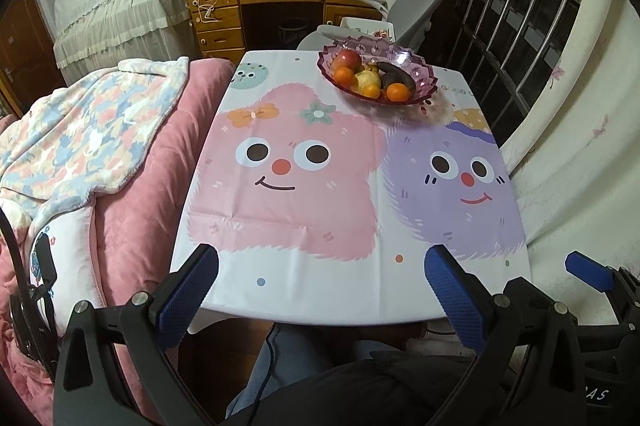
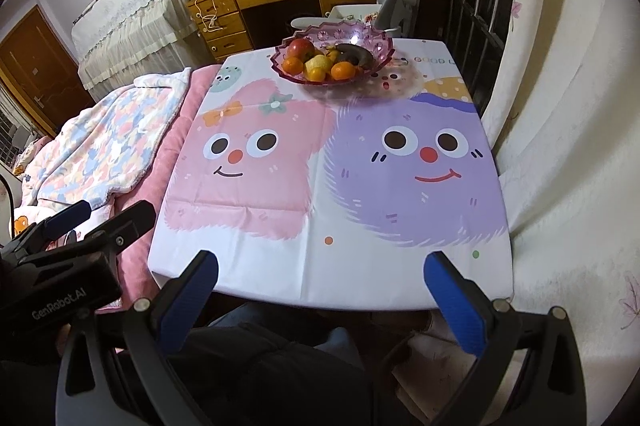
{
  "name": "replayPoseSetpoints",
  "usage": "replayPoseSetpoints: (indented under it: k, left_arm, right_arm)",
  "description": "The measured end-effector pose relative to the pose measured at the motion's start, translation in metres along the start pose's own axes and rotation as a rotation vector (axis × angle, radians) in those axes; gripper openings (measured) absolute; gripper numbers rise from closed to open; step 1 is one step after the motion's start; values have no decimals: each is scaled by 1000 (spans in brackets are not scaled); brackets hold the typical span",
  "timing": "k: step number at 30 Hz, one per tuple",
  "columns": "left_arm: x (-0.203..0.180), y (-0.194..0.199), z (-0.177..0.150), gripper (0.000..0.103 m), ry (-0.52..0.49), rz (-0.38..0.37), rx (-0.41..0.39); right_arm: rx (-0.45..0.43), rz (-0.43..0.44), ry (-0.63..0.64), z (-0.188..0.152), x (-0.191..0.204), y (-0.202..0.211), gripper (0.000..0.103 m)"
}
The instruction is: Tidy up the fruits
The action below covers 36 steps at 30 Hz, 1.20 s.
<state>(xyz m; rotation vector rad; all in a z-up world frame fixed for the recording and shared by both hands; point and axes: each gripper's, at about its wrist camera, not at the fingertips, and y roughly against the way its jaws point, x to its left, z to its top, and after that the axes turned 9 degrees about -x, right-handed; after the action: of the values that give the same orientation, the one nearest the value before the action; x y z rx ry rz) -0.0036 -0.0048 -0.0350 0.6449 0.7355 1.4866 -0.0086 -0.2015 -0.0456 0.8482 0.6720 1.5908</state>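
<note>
Your left gripper (image 1: 322, 290) and right gripper (image 2: 322, 296) both hang at the near edge of the table (image 2: 280, 266), jaws wide apart, nothing between them. The fruits are all in the purple bowl (image 1: 420, 75) at the far end of the table, well apart from both grippers: a red apple (image 1: 349, 59), a yellowish fruit (image 1: 367, 79), several oranges, e.g. one at the front (image 1: 398, 92), and a dark banana (image 1: 394, 73). The tablecloth in front of the bowl has no fruit on it. My judgement: either the work has not begun or the fruits are already gathered; I cannot tell which. If begun now, you must reach far fwd, approx. over the cloth, w/ one gripper to a top fruit.
</note>
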Motion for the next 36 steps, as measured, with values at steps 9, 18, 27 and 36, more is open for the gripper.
replayPoseSetpoints:
  k: [9, 18, 27, 36]
  left_arm:
    - [1, -6, 2, 102, 6, 6, 14]
    - [2, -8, 3, 102, 7, 7, 19]
    - [2, -9, 3, 102, 7, 9, 20]
    - [2, -10, 4, 102, 5, 9, 20]
  right_arm:
    - [25, 5, -1, 1, -1, -8, 103]
    - [39, 12, -1, 0, -2, -13, 103]
    - [44, 14, -1, 0, -2, -15, 103]
    - [49, 18, 0, 2, -3, -15, 103]
